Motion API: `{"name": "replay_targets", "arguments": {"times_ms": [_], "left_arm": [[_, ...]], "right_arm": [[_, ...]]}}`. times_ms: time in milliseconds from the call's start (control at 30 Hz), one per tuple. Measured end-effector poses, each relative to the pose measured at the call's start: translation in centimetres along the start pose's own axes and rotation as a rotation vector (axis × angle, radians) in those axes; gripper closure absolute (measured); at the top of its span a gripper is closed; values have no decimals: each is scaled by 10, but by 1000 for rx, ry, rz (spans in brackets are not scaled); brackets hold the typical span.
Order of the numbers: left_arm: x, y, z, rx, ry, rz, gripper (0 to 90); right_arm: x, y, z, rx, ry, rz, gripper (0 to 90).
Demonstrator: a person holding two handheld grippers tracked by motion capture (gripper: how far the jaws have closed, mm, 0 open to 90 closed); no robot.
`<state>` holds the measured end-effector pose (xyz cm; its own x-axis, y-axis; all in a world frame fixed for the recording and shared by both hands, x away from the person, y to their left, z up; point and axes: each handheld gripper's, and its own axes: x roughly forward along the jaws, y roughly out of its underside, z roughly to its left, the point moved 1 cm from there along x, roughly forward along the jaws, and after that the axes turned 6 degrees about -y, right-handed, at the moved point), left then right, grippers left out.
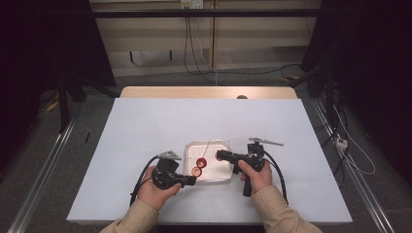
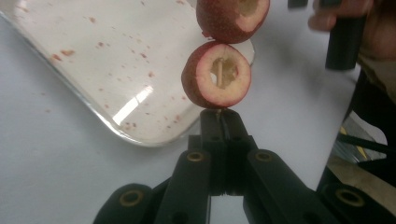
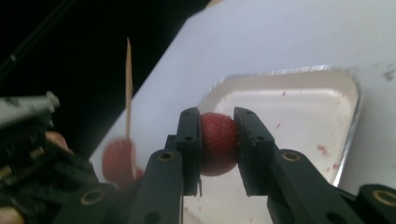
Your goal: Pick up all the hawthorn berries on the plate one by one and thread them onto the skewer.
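On white table (image 1: pixel 145 126) | dark room | left hand-held gripper (image 2: pixel 219 114) pinching skewer (image 2: pixel 217 74) | right (image 3: pixel 218 140) pinching fruit (image 3: pixel 218 142)

Right gripper (image 3: pixel 218 144) jaws clamped on a red fruit (image 3: pixel 217 143), one pad each side. Behind it a white tray (image 3: pixel 299 93) with red specks, on a white table (image 3: pixel 280 37). Far left, blurred: the other gripper (image 3: pixel 28 140), upright wooden skewer (image 3: pixel 129 93) through another red fruit (image 3: pixel 116 161).

White table (image 1: pixel 145 145), cables (image 1: pixel 194 48) behind
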<state>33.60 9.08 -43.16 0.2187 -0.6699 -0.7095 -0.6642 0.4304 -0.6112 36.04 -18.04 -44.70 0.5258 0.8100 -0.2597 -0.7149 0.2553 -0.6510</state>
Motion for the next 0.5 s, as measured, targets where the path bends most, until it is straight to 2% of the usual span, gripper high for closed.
{"name": "replay_targets", "arguments": {"times_ms": [233,500], "left_arm": [[9,2,-12,30,38,37,900],[19,2,-17,38,58,65,900]], "right_arm": [[-12,-18,1,8,21,-89,729],[-8,-25,10,4,2,-118,729]]}}
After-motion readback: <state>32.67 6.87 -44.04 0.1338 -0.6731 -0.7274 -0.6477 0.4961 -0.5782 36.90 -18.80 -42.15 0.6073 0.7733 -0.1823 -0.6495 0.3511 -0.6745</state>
